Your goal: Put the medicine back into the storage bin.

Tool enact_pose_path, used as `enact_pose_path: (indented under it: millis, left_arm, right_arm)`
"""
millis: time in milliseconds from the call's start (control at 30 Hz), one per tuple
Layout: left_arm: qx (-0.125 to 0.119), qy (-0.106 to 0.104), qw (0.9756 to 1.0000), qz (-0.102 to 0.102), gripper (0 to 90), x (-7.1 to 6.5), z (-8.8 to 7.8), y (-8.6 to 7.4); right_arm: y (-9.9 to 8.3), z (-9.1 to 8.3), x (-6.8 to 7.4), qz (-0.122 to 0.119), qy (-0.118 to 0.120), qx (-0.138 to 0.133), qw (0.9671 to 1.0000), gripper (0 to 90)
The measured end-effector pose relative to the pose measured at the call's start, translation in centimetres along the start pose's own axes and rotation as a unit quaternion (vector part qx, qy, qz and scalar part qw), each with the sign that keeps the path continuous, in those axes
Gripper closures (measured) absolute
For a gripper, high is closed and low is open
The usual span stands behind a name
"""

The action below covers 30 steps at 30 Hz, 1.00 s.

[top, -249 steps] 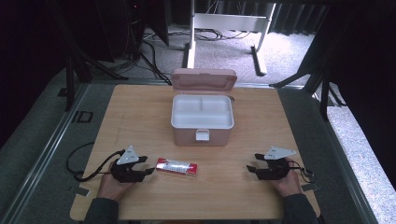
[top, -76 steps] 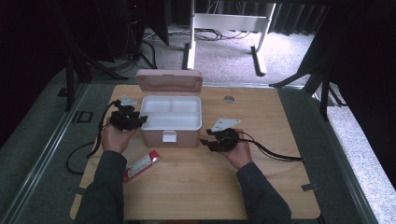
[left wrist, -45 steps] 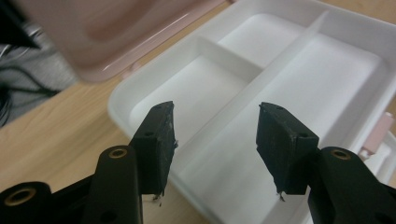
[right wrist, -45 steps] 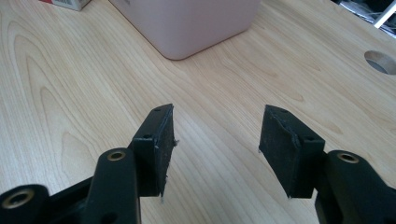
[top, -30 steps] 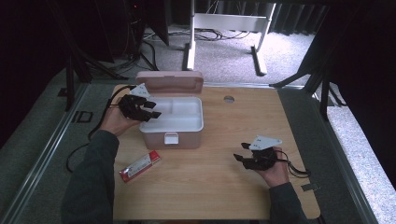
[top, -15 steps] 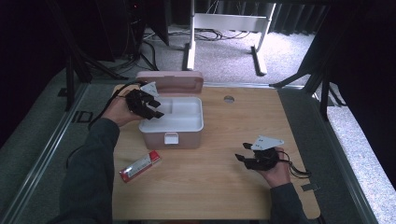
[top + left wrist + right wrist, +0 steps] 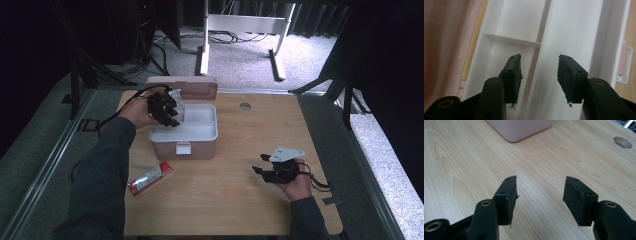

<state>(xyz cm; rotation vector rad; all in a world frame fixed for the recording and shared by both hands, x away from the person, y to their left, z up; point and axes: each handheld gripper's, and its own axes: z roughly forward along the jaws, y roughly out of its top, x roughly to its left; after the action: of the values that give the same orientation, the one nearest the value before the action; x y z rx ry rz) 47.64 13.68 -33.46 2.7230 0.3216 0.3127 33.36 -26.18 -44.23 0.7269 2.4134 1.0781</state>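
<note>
Nearest the person, the red snack packet (image 7: 149,177) lies on the wooden table (image 7: 240,200), knocked down-left and askew from where it sat seconds ago. The right gripper (image 7: 270,169) has pulled back from the pink lunch box (image 7: 184,131) to rest on the table, jaws wide and empty. Farther off, the left gripper (image 7: 167,111) has swung in over the box's white divided tray (image 7: 574,37), jaws wide with nothing between them, probably straddling the divider. The lid (image 7: 182,87) stands open behind.
</note>
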Motion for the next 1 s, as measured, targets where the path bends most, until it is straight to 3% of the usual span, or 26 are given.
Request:
enact_pose_path:
  millis: [100,533,767,967,1000]
  left_arm:
    - [0.026,0.002,0.9996,0.009,54.5,0.1,0.5,0.5]
    - [0.063,0.012,0.9976,0.026,55.9,0.3,1.5,1.5]
    - [0.076,0.007,0.9966,0.032,61.3,0.5,2.2,2.3]
    - [0.104,-0.008,0.9936,0.042,68.4,0.6,3.1,3.1]
    - [0.11,-0.011,0.9936,0.026,68.9,0.4,3.3,3.1]
  right_arm:
    - [-0.1,0.0,0.0,0.0,0.001,0.001,1.0,43.8]
    - [-0.3,0.2,0.0,-0.004,-0.002,0.013,0.9999,42.6]
    - [-0.4,0.2,-0.1,0.0,-0.002,0.013,0.9999,42.2]
    - [-0.5,0.1,-0.2,0.001,-0.002,0.012,0.9999,42.1]
    - [-0.5,0.1,-0.2,0.003,-0.002,0.012,0.9999,42.1]
